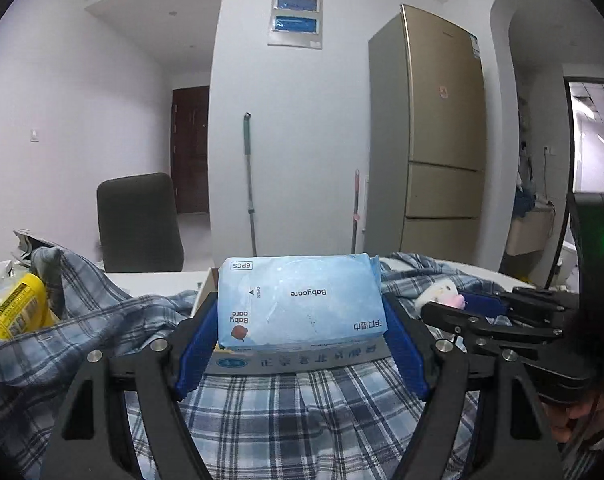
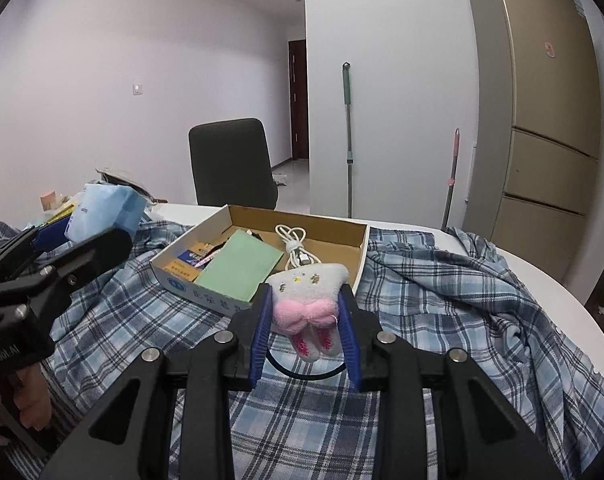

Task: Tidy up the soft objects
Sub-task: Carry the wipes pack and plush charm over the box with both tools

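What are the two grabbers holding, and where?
The left gripper squeezes the blue wipes pack by its short ends. The right gripper pinches the plush toy by its sides.

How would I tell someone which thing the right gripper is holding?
On the plaid cloth covering the table, just in front of the open cardboard box, the right gripper is shut on a small plush toy. It alone is grey-white and fuzzy, with a pink bow.

Pale blue wet-wipes pack (image 1: 299, 300) upside down, held aloft; white-and-pink plush toy (image 2: 310, 300) gripped above plaid cloth (image 2: 442, 300).
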The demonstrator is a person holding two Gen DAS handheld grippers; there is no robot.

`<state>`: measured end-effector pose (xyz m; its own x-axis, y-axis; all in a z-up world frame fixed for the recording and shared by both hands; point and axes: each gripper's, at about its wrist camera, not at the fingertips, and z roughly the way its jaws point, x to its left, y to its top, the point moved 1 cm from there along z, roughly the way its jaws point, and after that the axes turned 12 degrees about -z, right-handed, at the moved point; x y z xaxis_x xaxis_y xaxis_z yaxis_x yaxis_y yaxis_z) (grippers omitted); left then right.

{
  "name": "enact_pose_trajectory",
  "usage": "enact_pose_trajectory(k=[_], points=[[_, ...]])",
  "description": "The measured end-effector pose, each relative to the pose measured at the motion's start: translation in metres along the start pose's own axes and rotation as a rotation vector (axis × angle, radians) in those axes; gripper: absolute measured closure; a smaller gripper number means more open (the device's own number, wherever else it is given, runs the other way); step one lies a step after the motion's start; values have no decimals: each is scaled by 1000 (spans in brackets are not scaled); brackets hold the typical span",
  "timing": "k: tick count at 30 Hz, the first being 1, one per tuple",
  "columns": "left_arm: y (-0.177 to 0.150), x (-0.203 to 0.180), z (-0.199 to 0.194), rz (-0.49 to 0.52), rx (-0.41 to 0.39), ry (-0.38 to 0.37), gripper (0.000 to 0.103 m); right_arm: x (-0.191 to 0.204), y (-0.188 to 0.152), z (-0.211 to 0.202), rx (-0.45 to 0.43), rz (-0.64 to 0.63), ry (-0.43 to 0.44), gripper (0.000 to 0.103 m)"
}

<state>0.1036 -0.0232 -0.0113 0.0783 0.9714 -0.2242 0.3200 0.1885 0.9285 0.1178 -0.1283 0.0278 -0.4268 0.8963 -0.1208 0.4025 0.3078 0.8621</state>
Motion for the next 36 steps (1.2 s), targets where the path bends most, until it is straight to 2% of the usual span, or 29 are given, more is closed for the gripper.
enact_pose_trajectory(k=[4,7,9,14,18,25,29,36], points=[[13,1,-2,0,-5,-12,24,-5,8,-5,-26,7,-6,72],[25,4,0,-4,-23,-56,24,-4,21,-6,-65,-22,-31,72],[34,5,2,3,-58,-111,24,-3,31,-3,-94,-36,-30,72],[49,11,16,11,-163,-131,24,-12,55,19,-164,-33,-18,72],[54,17,37,7,-202,-157,24,-13,65,49,-197,-64,-16,72],[50,28,70,-47,-247,-151,24,-13,62,104,-128,-35,27,72],[43,39,86,-45,-229,-110,24,-7,51,116,-95,-60,61,72],[36,48,98,-51,-196,-91,24,-2,44,124,-73,-67,106,72]])
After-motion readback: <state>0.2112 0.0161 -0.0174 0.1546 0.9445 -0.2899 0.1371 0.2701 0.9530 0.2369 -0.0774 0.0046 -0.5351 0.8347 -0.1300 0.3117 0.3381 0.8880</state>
